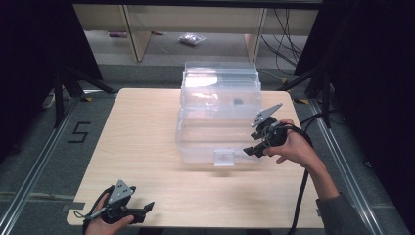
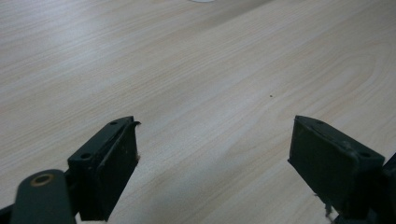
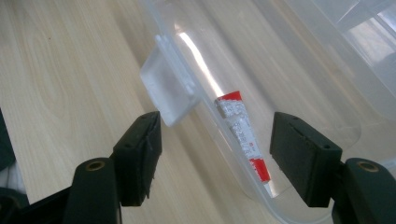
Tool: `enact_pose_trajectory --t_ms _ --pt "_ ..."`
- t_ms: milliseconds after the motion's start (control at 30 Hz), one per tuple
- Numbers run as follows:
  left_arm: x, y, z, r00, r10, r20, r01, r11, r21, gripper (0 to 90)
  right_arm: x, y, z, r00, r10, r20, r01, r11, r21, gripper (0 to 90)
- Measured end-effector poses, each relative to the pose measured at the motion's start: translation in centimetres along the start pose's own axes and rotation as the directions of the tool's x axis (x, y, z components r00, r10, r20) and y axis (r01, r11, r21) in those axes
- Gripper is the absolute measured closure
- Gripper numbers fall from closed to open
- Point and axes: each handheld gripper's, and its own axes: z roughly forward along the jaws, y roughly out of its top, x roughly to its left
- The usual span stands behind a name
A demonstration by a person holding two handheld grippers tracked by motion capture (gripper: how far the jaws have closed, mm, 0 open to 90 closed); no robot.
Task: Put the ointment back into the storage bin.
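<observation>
Nearest the high camera, the left gripper [image 1: 147, 207] sits low at the near left corner of the wooden table [image 1: 142, 127], held in a hand [image 1: 105, 223] at the table's edge. Its jaws stand wide apart with nothing between them; the left gripper view looks along them onto bare wood grain. Farther in, the right gripper [image 1: 253, 149] is held by the other hand [image 1: 292, 146] at the near right corner of a clear plastic box [image 1: 219, 115], which stands at the middle of the table toward its far side. Right jaws also wide, gripping nothing. In the right gripper view they straddle the box's front wall: one jaw outside, just beside the clear latch tab [image 3: 166, 91] that sticks out from the wall, the other over the inside of the box. A small white tube with red ends [image 3: 242, 132] lies on the box floor against the front wall, in line between the two jaws, untouched. Grey floor [image 1: 39, 156] surrounds the table; a black cable [image 1: 299, 196] trails from the right gripper along the sleeve.
</observation>
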Motion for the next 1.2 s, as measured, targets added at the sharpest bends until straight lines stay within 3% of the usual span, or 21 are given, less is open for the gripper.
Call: enact_pose_trajectory --t_ms 100,167,300,367,400,433,467,533,567,667,700,733,767,833,900,933,1033,1067,1200 --pt "0.0 0.0 0.0 1.0000 0.001 0.001 -0.001 1.0000 0.000 15.0 0.3 -0.2 0.1 0.9997 0.021 -0.015 -0.021 1.000 0.002 34.7" --pt "0.0 0.0 0.0 1.0000 0.000 -0.001 0.000 1.0000 0.001 15.0 0.3 -0.5 0.3 0.9997 -0.022 -0.011 0.021 0.999 -0.028 34.0" --pt "0.0 0.0 0.0 1.0000 0.000 0.001 0.000 1.0000 -0.001 15.0 1.0 -1.0 0.4 0.9995 0.016 -0.026 -0.018 0.998 -0.058 33.8" --pt "0.0 0.0 0.0 1.0000 0.000 0.000 0.000 1.0000 0.000 15.0 1.0 -1.1 0.5 0.9996 0.001 -0.027 -0.003 0.998 -0.066 33.4" --pt "0.0 0.0 0.0 1.0000 0.002 0.000 -0.002 1.0000 0.003 15.0 1.2 -1.3 0.5 0.9994 0.024 -0.026 -0.025 0.998 -0.064 33.1" --pt "0.0 0.0 0.0 1.0000 0.001 0.004 -0.001 1.0000 -0.005 15.0 1.3 -1.5 0.7 0.9995 0.006 -0.030 -0.009 0.996 -0.084 33.2" --pt "0.1 0.0 -0.1 0.9999 0.012 0.012 -0.012 0.9999 0.002 15.0 1.7 -1.8 0.9 0.9984 0.030 -0.047 -0.033 0.997 -0.070 33.2" --pt "-0.1 0.0 -0.1 1.0000 0.000 0.007 0.000 1.0000 0.004 15.0 1.7 -1.9 1.1 0.9990 0.020 -0.040 -0.023 0.997 -0.078 33.2" --pt "0.1 0.0 -0.1 0.9999 0.014 0.008 -0.014 0.9999 0.008 15.0 2.2 -2.2 1.4 0.9983 0.046 -0.037 -0.048 0.996 -0.074 33.1" --pt "0.0 0.0 -0.1 0.9999 0.014 0.008 -0.014 0.9999 0.008 15.0 2.1 -2.3 1.5 0.9991 0.013 -0.041 -0.017 0.995 -0.096 33.1" --pt "0.0 0.0 -0.1 0.9999 0.010 0.007 -0.010 0.9999 0.009 15.0 2.3 -2.4 1.4 0.9983 0.036 -0.045 -0.039 0.996 -0.085 33.0" --pt "0.0 0.0 -0.1 1.0000 0.002 0.008 -0.002 1.0000 0.006 15.0 2.4 -2.5 1.6 0.9992 0.019 -0.034 -0.023 0.994 -0.108 32.9" --pt "0.0 0.0 0.0 1.0000 -0.002 -0.004 0.002 1.0000 0.003 15.0 2.5 -2.6 1.5 0.9986 0.039 -0.036 -0.042 0.994 -0.098 32.8" --pt "0.0 0.0 0.0 1.0000 0.000 -0.002 0.000 1.0000 0.002 15.0 2.5 -2.6 1.5 0.9989 0.020 -0.043 -0.024 0.995 -0.097 32.5" --pt "0.0 0.0 0.0 1.0000 0.001 0.000 -0.001 1.0000 0.000 15.0 2.6 -2.8 1.4 0.9980 0.047 -0.042 -0.050 0.995 -0.091 32.5" --pt "0.0 0.0 0.0 1.0000 0.002 -0.002 -0.002 1.0000 -0.004 15.0 2.5 -2.8 1.5 0.9989 0.022 -0.041 -0.026 0.994 -0.109 31.9" --pt "-0.1 0.0 -0.1 1.0000 0.003 -0.005 -0.003 1.0000 0.000 15.0 2.7 -2.8 1.4 0.9984 0.034 -0.045 -0.040 0.992 -0.123 31.5" --pt "0.0 0.0 -0.2 0.9997 0.023 0.002 -0.023 0.9997 0.014 15.0 2.7 -2.8 1.5 0.9985 0.038 -0.040 -0.043 0.989 -0.140 31.4" --pt "-0.1 0.0 -0.1 1.0000 0.002 -0.007 -0.002 1.0000 -0.007 15.0 2.8 -2.9 1.5 0.9983 0.036 -0.045 -0.042 0.988 -0.146 30.3"
